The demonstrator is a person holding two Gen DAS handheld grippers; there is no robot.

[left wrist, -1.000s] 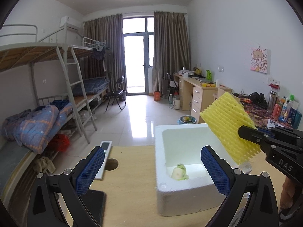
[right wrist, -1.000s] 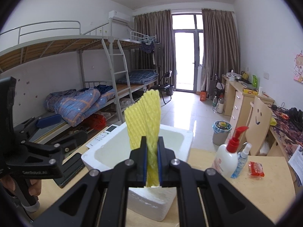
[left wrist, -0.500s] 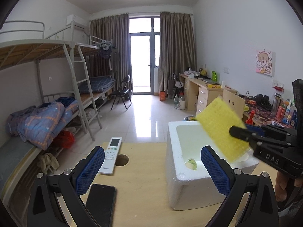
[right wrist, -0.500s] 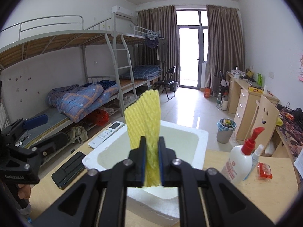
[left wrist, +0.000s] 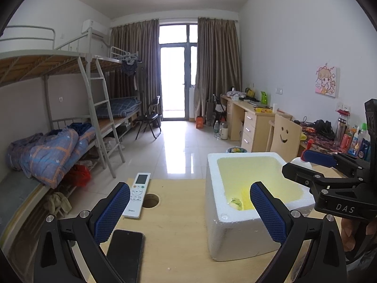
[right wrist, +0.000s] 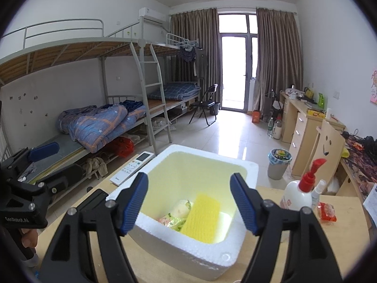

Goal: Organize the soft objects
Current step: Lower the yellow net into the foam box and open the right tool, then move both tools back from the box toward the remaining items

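Sponge (right wrist: 203, 217) now lies in the box (right wrist: 238, 247); right gripper (right wrist: 189, 202) jaws have just opened, empty. Left gripper (left wrist: 189, 212) is open and empty too, so next comes finding another soft thing.

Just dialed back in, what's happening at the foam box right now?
A person holds a gripper in each hand over the table. The right gripper hangs above the foam box; its jaws have just been opening and nothing is between them. The yellow foam net lies inside the box beside a wrapped item. The left gripper is open and empty, with a phone and remote below it.
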